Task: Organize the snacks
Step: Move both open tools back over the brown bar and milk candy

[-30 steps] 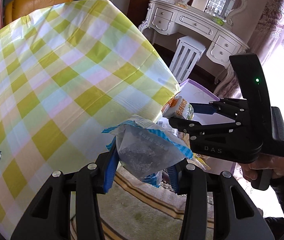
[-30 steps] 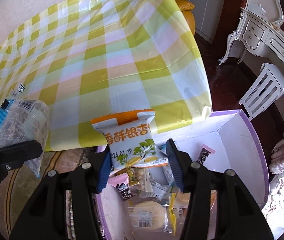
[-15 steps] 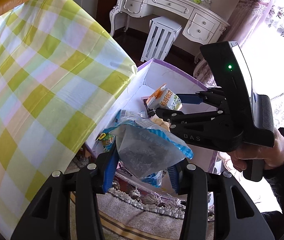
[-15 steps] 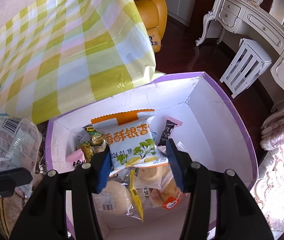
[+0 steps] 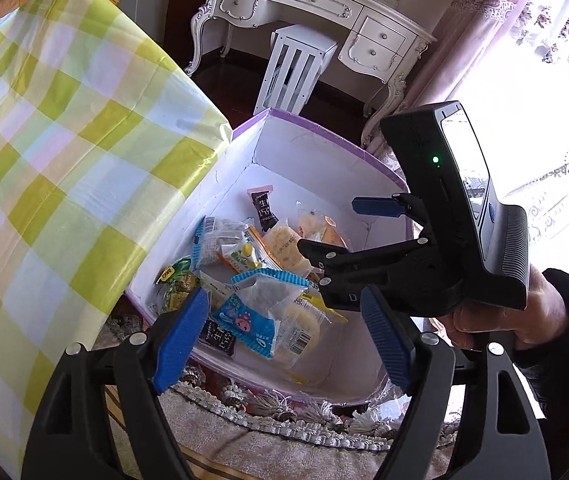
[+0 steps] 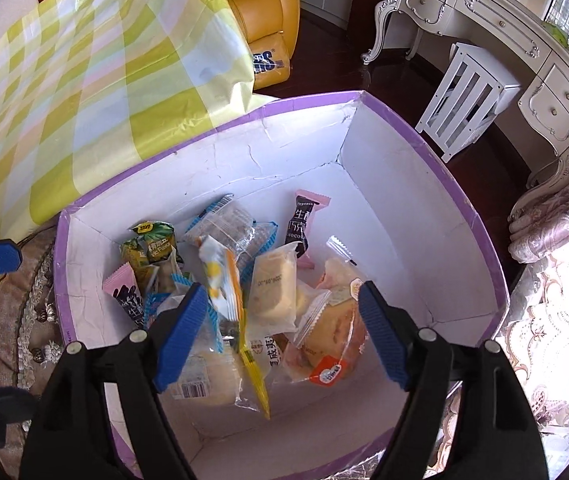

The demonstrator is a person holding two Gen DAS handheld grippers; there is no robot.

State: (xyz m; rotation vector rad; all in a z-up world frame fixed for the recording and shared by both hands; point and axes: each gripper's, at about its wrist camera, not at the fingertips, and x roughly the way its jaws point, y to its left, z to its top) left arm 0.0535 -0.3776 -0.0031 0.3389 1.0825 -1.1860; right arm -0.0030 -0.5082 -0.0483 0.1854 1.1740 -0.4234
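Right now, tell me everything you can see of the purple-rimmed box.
The purple-rimmed box is an open cardboard carton, white inside with creased, cracked walls and a lilac top edge. It stands below the checked tablecloth's corner, on a fringed rug. Wrapped snacks are piled on its floor toward the near-left; the far-right floor is bare. Both grippers hang open above it, not touching.

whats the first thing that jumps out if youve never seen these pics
The purple-rimmed white box, heaped with wrapped snacks, fills the middle of both views. Both grippers hang over it with jaws just opened: the left gripper above a blue-edged packet, the right gripper above an orange-and-white packet tumbling in. A yellow-green checked tablecloth drapes at the upper left.
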